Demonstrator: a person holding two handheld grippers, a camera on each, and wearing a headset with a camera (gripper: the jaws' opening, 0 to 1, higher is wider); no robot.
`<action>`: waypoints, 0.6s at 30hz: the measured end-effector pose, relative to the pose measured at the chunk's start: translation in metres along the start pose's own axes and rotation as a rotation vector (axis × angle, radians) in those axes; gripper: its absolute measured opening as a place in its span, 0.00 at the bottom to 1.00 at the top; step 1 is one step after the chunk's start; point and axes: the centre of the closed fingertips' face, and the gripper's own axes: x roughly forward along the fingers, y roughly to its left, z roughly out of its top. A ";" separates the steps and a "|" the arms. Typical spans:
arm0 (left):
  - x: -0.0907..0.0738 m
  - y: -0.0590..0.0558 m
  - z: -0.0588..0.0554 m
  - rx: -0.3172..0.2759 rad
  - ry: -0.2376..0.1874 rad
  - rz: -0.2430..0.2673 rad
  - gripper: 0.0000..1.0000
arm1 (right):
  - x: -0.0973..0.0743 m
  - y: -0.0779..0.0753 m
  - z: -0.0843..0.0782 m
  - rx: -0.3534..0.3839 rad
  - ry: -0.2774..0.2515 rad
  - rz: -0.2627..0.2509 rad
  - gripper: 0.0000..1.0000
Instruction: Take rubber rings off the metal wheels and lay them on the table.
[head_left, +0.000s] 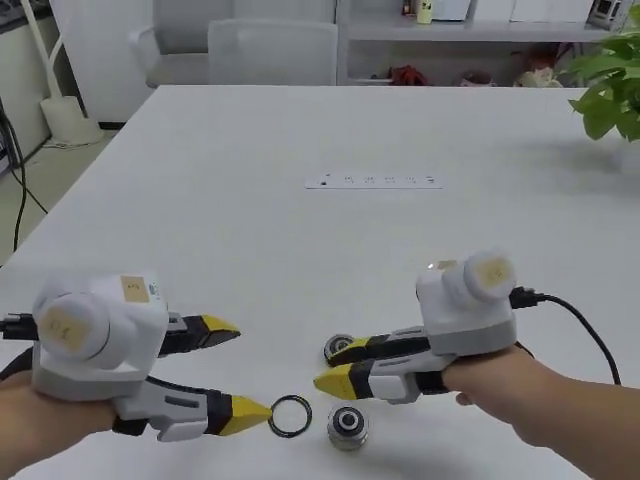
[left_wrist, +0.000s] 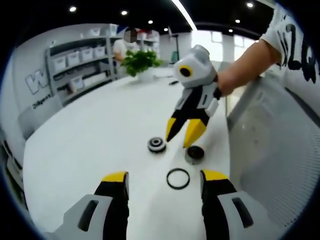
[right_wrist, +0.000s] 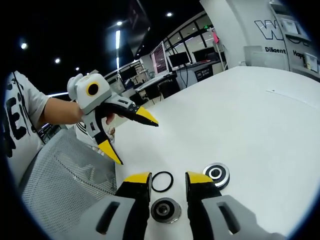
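Behind the right claw (head_left: 323, 366), one metal wheel (head_left: 337, 344) sits half hidden.

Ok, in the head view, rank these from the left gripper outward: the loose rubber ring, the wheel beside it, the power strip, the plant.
1. Rubber ring, just off the lower jaw tip of the left gripper.
2. Wheel, right of the ring.
3. Power strip, mid-table.
4. Plant, far right corner.
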 end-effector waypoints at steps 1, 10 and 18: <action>0.000 0.001 0.001 0.000 -0.002 0.002 0.58 | -0.002 -0.002 0.001 -0.002 -0.004 -0.005 0.25; 0.002 0.013 0.010 0.005 -0.011 0.022 0.58 | -0.020 -0.021 0.012 -0.015 -0.045 -0.069 0.27; 0.008 0.021 0.012 -0.001 -0.005 0.029 0.58 | -0.024 -0.030 0.013 -0.046 -0.049 -0.098 0.30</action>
